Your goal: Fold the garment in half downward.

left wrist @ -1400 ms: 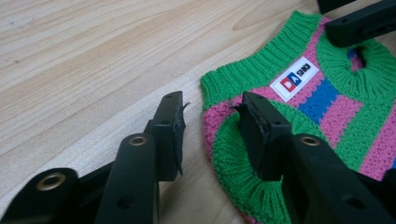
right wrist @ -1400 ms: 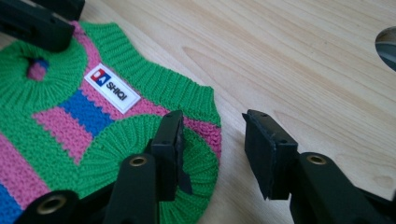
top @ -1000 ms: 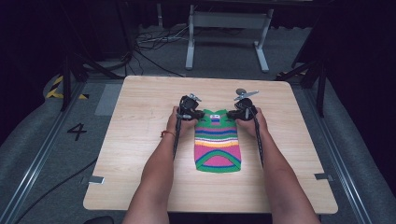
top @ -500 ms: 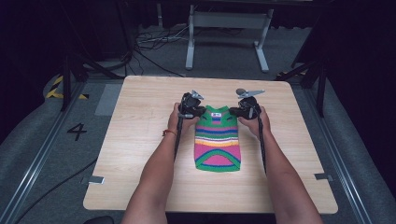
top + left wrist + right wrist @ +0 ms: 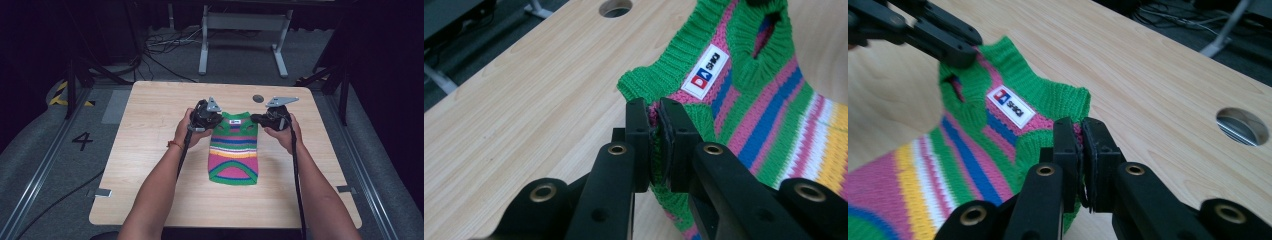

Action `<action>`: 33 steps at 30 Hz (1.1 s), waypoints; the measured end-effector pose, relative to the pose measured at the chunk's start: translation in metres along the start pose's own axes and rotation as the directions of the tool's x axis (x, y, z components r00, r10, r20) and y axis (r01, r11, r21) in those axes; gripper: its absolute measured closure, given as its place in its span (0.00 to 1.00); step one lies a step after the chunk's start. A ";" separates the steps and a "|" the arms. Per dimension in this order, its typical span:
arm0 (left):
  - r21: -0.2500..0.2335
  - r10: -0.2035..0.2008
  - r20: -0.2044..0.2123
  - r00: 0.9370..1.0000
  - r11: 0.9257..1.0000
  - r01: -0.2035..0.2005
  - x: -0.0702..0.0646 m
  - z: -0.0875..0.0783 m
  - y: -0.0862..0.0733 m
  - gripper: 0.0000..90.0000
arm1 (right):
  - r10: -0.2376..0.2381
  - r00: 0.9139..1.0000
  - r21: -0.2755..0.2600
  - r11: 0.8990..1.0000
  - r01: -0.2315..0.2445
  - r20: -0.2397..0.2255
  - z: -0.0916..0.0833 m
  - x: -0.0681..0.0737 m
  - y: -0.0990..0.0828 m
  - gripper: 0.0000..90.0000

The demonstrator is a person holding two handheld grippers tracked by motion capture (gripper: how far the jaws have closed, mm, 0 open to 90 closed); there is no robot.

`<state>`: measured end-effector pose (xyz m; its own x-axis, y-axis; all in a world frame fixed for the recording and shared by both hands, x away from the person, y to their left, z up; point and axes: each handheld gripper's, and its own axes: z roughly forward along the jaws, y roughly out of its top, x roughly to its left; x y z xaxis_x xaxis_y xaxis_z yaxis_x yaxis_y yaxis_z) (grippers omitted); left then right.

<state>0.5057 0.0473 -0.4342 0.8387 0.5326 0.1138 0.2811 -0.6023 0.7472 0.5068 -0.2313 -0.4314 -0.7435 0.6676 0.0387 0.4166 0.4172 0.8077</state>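
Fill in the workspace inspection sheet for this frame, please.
Surface: light wooden table with a round hole near its far edge.
Job's things: striped knitted sweater lying flat, white label at the collar.
Clutter: nothing seen.
Grippers: left tool shut on one collar corner; right tool shut on the other.
Cables: black cable along the right forearm; loose cables on the floor.
Surroundings: grey floor, white metal frame behind.

both forearms reach forward side by side; left tongs and right tongs are each clamped on knit fabric, jaws nearly touching
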 end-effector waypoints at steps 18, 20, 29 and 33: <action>-0.109 0.165 0.026 0.986 0.981 -0.162 -0.038 -0.043 -0.019 0.92 | -0.100 0.990 -0.092 0.992 0.091 -0.096 -0.039 0.037 -0.021 0.94; -0.114 0.181 0.029 0.983 0.978 -0.177 -0.043 -0.046 -0.023 0.92 | -0.110 0.988 -0.092 0.991 0.101 -0.109 -0.042 0.041 -0.025 0.94; -0.105 0.230 0.071 0.971 0.969 -0.223 -0.063 -0.048 -0.045 0.92 | -0.158 0.974 -0.084 0.986 0.145 -0.165 -0.047 0.059 -0.044 0.94; -0.091 0.243 0.086 0.966 0.968 -0.235 -0.069 -0.046 -0.052 0.91 | -0.168 0.968 -0.068 0.985 0.158 -0.188 -0.049 0.065 -0.055 0.94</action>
<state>0.4113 0.0693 -0.4511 0.9186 0.3175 0.2354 0.0322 -0.6538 0.7560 0.4101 -0.2412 -0.4442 -0.8878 0.4602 0.0121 0.2575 0.4748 0.8416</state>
